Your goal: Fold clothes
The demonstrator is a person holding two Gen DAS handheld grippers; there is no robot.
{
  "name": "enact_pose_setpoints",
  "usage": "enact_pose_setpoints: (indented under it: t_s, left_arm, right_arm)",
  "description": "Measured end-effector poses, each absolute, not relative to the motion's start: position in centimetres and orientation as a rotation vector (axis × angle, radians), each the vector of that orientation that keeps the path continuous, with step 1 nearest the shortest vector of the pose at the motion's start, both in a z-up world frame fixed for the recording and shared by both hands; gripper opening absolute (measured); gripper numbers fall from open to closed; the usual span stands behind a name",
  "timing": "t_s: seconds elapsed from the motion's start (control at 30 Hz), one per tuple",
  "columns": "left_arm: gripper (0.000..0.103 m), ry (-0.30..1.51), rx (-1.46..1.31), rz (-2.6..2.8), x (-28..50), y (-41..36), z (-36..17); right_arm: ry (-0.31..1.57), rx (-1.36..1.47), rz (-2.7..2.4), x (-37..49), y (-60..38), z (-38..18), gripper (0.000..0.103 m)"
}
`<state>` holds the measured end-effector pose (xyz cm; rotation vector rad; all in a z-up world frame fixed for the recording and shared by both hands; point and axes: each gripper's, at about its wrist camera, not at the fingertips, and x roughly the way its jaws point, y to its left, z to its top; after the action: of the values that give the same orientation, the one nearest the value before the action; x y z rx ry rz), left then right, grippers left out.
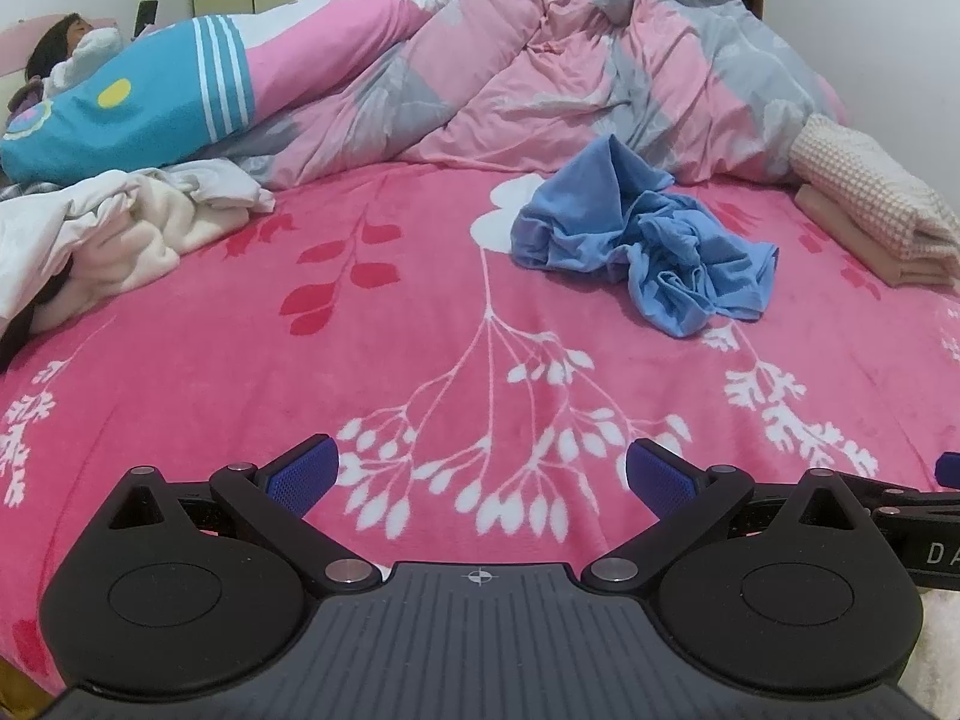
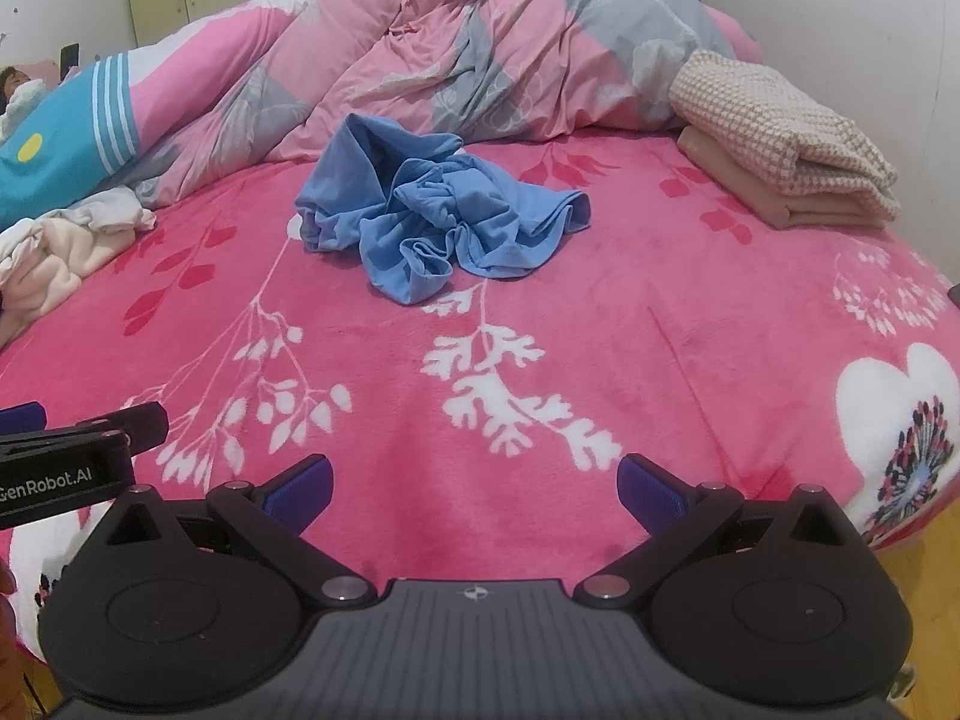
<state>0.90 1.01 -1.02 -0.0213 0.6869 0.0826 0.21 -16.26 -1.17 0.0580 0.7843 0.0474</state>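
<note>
A crumpled blue garment (image 1: 648, 240) (image 2: 432, 216) lies in a heap on the pink flowered blanket (image 1: 300, 372) (image 2: 600, 312), toward the far middle of the bed. My left gripper (image 1: 480, 474) hovers open over the near edge of the bed, well short of the garment, nothing between its blue pads. My right gripper (image 2: 474, 489) is likewise open and empty, near the bed's front edge, with the garment ahead and slightly left. Part of the left gripper (image 2: 72, 450) shows at the left edge of the right wrist view.
A rumpled pink and grey duvet (image 1: 600, 72) (image 2: 480, 42) piles up along the back. Folded beige and checked clothes (image 1: 870, 210) (image 2: 780, 150) are stacked at the far right. A heap of white clothes (image 1: 120, 228) (image 2: 54, 252) lies at the left. A person (image 1: 60, 48) lies at the far left under a blue and pink cover.
</note>
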Motion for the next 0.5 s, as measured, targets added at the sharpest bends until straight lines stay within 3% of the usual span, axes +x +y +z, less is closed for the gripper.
enact_pose_setpoints:
  t_s: [0.5]
  left_arm:
    - [0.103,0.698,-0.026,0.088,1.9,0.9,-1.6]
  right_arm:
    - [0.8,0.055,0.046,1.3,-16.5,-1.6,0.103]
